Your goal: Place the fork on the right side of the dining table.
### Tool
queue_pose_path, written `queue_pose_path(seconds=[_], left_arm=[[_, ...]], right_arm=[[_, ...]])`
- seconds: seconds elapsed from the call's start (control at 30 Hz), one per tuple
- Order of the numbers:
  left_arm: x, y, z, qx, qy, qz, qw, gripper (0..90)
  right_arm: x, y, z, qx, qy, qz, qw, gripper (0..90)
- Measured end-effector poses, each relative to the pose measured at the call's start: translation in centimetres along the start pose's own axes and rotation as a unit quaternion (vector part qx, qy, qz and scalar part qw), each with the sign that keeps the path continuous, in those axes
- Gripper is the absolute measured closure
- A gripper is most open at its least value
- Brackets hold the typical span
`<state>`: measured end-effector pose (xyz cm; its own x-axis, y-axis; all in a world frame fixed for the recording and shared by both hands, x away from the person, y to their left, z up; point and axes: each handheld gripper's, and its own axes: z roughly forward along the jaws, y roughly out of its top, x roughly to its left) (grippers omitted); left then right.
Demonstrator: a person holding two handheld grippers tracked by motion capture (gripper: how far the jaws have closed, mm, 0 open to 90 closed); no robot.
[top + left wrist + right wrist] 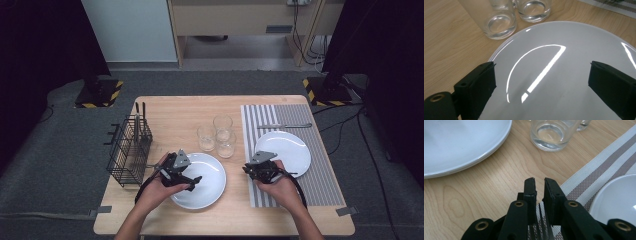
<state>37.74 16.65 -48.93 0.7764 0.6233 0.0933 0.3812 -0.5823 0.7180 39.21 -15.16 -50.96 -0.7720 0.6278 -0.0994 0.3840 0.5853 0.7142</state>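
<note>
My left gripper hovers over a white plate at the table's front middle, its jaws wide open with nothing between them. My right gripper sits low at the left edge of a striped placemat, beside a second white plate. Its jaws stand almost together, and thin fork tines show between them near their base. The rest of the fork is hidden under the gripper and the hand.
Three clear glasses stand together behind the left plate. A knife lies across the far end of the placemat. A black wire basket holding utensils stands at the table's left edge.
</note>
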Motion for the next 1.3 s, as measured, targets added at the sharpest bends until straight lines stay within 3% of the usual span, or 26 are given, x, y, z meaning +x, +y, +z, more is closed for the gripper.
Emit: queue_pose_path(seconds=[0.83,1.3], left_arm=[[0.2,-0.1,-0.1,0.003,0.001,0.000,1.0000,6.8],[0.2,-0.1,-0.1,0.002,0.001,0.000,1.0000,6.8]], right_arm=[[0.2,-1.8,-1.9,-0.001,0.015,-0.002,0.9999,79.7],[0.4,-1.1,-2.0,-0.015,0.011,0.001,0.9998,78.4]])
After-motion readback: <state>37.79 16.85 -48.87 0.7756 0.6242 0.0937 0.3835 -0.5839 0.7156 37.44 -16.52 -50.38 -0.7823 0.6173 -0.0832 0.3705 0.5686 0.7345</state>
